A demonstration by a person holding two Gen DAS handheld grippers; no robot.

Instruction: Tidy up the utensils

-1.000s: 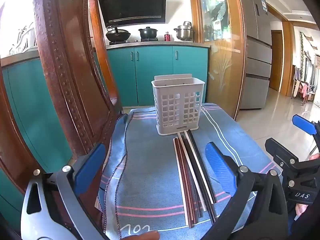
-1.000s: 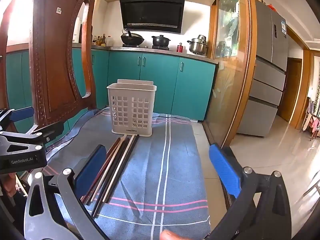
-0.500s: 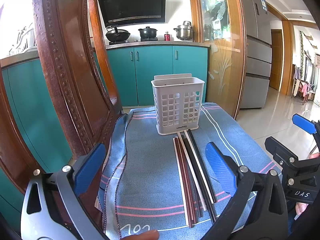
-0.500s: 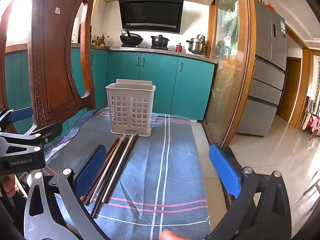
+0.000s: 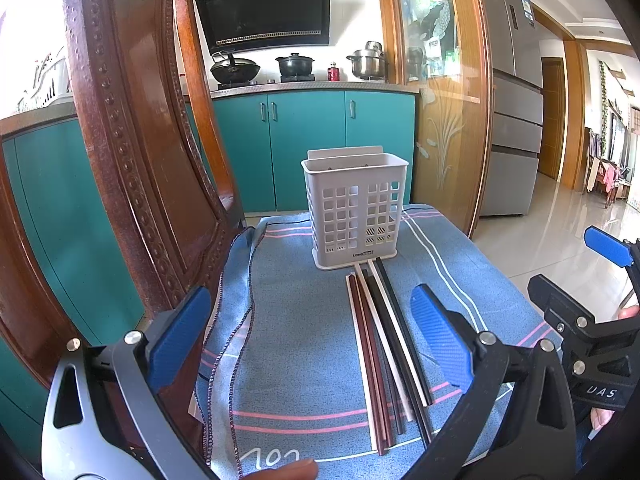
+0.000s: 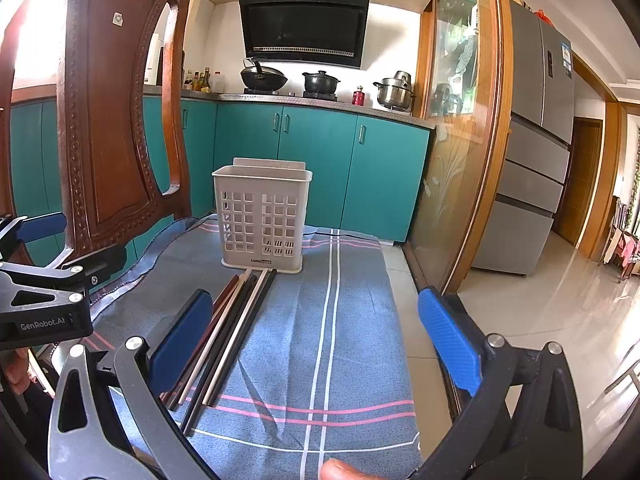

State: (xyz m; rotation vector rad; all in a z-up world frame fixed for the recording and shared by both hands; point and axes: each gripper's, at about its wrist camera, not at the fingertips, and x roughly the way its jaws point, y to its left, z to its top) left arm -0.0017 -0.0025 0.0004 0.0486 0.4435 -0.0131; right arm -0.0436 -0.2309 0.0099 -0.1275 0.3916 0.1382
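Note:
Several chopsticks (image 5: pixel 380 340) in black, white and dark red lie side by side on a blue striped cloth (image 5: pixel 304 332), tips toward a white slotted utensil holder (image 5: pixel 355 222) standing upright at the cloth's far end. My left gripper (image 5: pixel 310 334) hovers open above the cloth's near end, with the chopsticks just inside its right pad. In the right wrist view the chopsticks (image 6: pixel 228 336) run past the left pad of my open right gripper (image 6: pixel 316 342), and the holder (image 6: pixel 262 220) stands beyond. Neither gripper holds anything.
A carved wooden chair back (image 5: pixel 132 152) rises at the left of the cloth. Teal kitchen cabinets (image 5: pixel 308 148) with pots on the counter stand behind. A glass partition (image 6: pixel 456 160) and fridge (image 6: pixel 536 160) are to the right, past the cloth's edge, over a tiled floor.
Almost nothing has moved. The right wrist view has shifted very slightly; both grippers stay open and the chopsticks lie where they were.

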